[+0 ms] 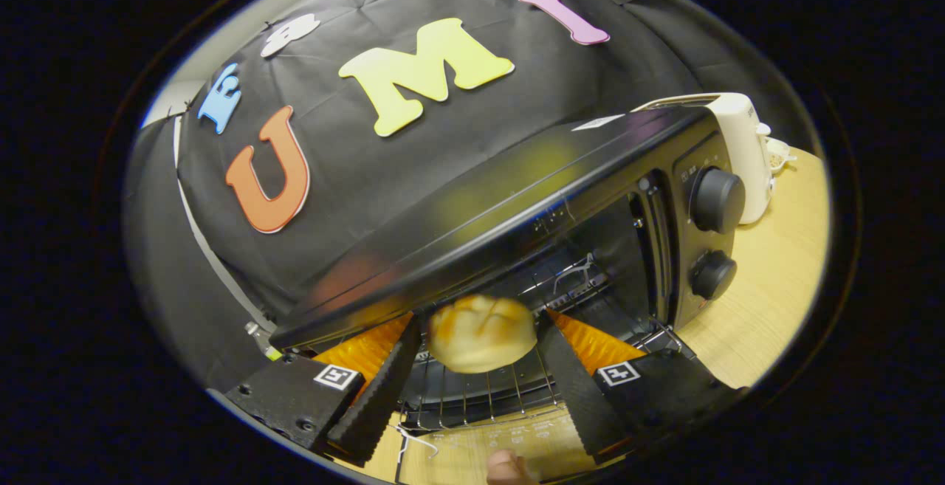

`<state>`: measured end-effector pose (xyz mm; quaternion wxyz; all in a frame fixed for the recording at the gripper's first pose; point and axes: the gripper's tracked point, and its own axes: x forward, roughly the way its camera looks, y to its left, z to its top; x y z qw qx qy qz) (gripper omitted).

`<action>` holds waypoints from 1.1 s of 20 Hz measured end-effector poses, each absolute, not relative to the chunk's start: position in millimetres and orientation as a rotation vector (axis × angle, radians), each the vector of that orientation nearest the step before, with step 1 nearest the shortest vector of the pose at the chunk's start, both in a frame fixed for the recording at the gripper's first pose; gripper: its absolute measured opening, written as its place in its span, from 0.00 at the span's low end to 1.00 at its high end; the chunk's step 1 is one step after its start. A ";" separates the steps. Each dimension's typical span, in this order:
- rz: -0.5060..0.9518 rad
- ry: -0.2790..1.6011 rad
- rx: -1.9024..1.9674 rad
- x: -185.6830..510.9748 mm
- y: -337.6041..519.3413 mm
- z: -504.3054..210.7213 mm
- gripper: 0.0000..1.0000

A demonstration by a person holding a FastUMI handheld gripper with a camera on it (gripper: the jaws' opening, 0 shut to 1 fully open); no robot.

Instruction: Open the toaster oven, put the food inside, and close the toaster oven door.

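A bread roll [482, 334] is pinched between the two fingers of the gripper [480, 337], which are pressed against its left and right sides. The roll is held at the mouth of the toaster oven [517, 197], just above the near edge of the wire rack [480, 393], and does not appear to be set down yet. The oven door [495, 437] is seen already lowered, its glass lying flat below the fingers, so the opening step can be judged as done. The food is judged to be midway through being placed: it remains to be carried further in, released onto the rack, and the door then to be lifted shut. Two control knobs [715, 201] are seen on the oven's right panel, one above the other.

The oven is stood on a pale wooden counter [768, 286]. A white appliance [738, 145] is placed just beyond the oven on the far right, with a small white cup-like item beside it. A fingertip [509, 469] is glimpsed at the near edge, below the door. Black cloth is hung behind as the booth's wall.
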<state>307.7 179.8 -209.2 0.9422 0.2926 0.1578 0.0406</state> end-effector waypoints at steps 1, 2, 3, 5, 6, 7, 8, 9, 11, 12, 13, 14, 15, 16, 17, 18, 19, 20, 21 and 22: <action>0.087 0.320 0.589 303.7 181.7 -206.8 1.00; 0.089 0.320 0.580 301.1 182.2 -205.7 1.00; 0.094 0.319 0.572 297.6 183.6 -203.0 1.00; 0.095 0.318 0.548 289.2 182.8 -197.6 1.00; 0.099 0.314 0.540 284.0 183.0 -194.6 1.00; 0.108 0.307 0.533 277.5 183.6 -189.5 1.00; 0.119 0.296 0.523 271.3 184.2 -183.6 1.00; 0.120 0.285 0.506 264.7 182.7 -177.7 1.00; 0.132 0.265 0.477 247.5 182.2 -163.8 1.00; 0.134 0.248 0.461 238.5 180.8 -155.7 1.00; 0.135 0.230 0.442 230.7 177.9 -148.1 1.00; 0.130 0.217 0.421 222.4 174.9 -141.4 1.00; 0.127 0.213 0.404 213.1 173.4 -136.4 1.00; 0.129 0.211 0.389 204.8 171.7 -131.8 1.00; 0.126 0.216 0.375 197.4 169.7 -127.1 1.00; 0.122 0.218 0.358 190.5 167.1 -123.1 1.00; 0.122 0.220 0.333 183.8 165.1 -119.5 1.00; 0.125 0.208 0.307 177.7 163.1 -114.8 1.00; 0.122 0.191 0.271 173.6 161.5 -109.4 1.00; 0.104 0.184 0.226 170.5 158.1 -107.8 1.00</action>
